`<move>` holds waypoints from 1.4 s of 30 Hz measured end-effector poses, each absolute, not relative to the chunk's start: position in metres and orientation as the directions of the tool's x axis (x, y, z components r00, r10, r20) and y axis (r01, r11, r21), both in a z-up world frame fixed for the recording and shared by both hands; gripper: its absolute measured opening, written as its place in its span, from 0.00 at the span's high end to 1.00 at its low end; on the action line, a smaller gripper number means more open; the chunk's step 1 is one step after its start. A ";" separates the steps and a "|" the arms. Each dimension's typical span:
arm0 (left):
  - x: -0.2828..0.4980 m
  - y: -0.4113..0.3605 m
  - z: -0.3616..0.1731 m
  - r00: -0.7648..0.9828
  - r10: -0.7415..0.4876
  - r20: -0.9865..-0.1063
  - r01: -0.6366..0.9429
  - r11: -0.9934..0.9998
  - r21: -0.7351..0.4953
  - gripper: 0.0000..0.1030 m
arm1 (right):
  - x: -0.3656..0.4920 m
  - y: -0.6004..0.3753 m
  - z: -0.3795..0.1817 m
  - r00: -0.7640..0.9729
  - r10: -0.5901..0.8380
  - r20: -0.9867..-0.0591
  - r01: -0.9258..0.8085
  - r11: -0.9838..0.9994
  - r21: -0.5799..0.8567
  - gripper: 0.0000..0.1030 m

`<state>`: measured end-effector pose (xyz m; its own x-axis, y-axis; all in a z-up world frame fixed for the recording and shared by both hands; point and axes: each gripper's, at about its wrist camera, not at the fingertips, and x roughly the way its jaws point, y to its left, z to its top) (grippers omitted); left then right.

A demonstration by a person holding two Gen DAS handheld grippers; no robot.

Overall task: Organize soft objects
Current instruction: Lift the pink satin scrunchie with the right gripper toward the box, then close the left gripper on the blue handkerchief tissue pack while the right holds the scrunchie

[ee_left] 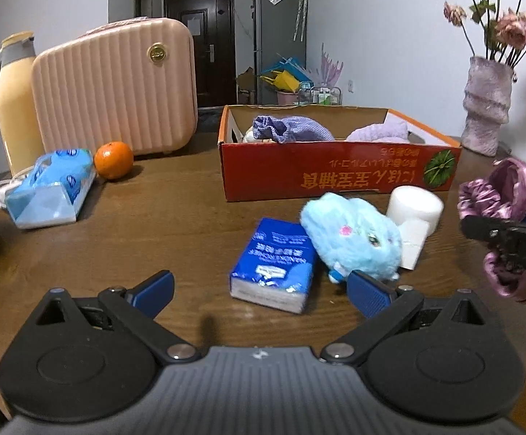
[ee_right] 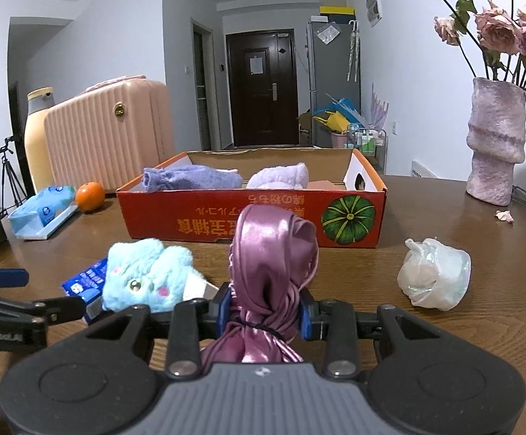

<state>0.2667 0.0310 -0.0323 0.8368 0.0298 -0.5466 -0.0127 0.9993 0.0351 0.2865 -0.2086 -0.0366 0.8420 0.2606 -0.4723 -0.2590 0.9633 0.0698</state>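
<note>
My right gripper (ee_right: pixel 264 311) is shut on a shiny purple satin cloth (ee_right: pixel 274 253), held above the table in front of the red cardboard box (ee_right: pixel 226 214); the cloth also shows in the left wrist view (ee_left: pixel 498 195). The box (ee_left: pixel 335 170) holds a purple towel (ee_left: pixel 288 128) and a lilac fluffy cloth (ee_left: pixel 379 132). My left gripper (ee_left: pixel 259 290) is open and empty, just in front of a blue tissue pack (ee_left: pixel 277 264) and a light blue plush toy (ee_left: pixel 353 239).
A white tissue roll (ee_left: pixel 413 210) sits behind the plush. A crumpled plastic bag (ee_right: pixel 433 277) lies at the right. An orange (ee_left: pixel 113 159), a blue wipes pack (ee_left: pixel 52 188), a pink case (ee_left: pixel 114 87), a yellow bottle (ee_left: pixel 14 101) and a flower vase (ee_right: pixel 495 141) stand around the table.
</note>
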 end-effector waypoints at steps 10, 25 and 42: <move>0.301 0.037 -0.047 0.790 0.024 -0.612 0.002 0.999 0.041 0.00 | 0.288 -0.213 -0.039 0.852 0.241 -0.466 -0.231 0.970 0.079 0.66; 0.313 0.034 -0.052 0.770 -0.003 -0.638 0.033 0.999 0.034 0.10 | 0.288 -0.215 -0.042 0.862 0.206 -0.464 -0.194 0.978 0.075 0.66; 0.303 0.030 -0.048 0.797 -0.026 -0.604 0.058 0.998 0.034 0.47 | 0.283 -0.214 -0.042 0.882 0.154 -0.445 -0.161 0.987 0.021 0.66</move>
<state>0.3026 0.0305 -0.0476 0.7966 -0.0257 -0.6039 0.0582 0.9977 0.0343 0.2835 -0.2136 -0.0420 0.8821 0.1539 -0.4451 -0.1613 0.9867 0.0215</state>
